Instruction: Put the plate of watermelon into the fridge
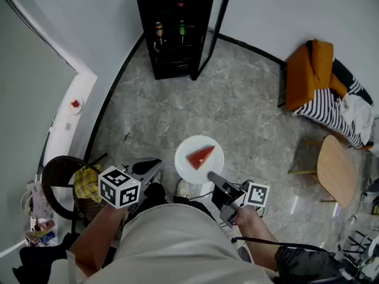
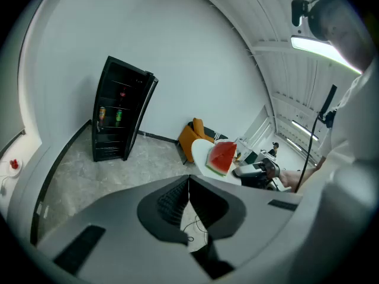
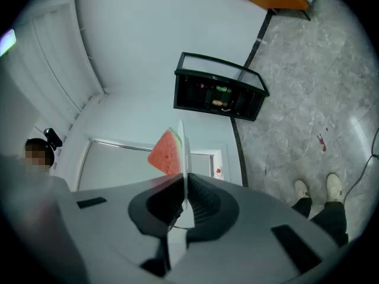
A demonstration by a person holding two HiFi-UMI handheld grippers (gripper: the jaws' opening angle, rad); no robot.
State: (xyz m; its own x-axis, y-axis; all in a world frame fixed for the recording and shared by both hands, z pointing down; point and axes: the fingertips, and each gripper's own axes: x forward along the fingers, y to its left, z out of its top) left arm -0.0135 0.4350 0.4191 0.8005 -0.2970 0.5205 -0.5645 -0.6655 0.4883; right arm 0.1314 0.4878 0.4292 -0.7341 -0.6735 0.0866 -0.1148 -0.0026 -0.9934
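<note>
The carry was in hand: the right gripper was clamped on the near rim of the plate, which jutted ahead of it in the air with the watermelon just beyond its tips. The left gripper, jaws together on nothing, hung beside it. The fridge stood well ahead, door open, so the next move likely called for walking the plate over level and sliding it onto a shelf.

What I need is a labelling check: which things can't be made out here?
Fridge bottles: head view, too small to identify.
Fridge top: head view, cut off by the upper edge.
Plate face: right gripper view, seen edge-on.
Red item on the ledge: head view, too small.
</note>
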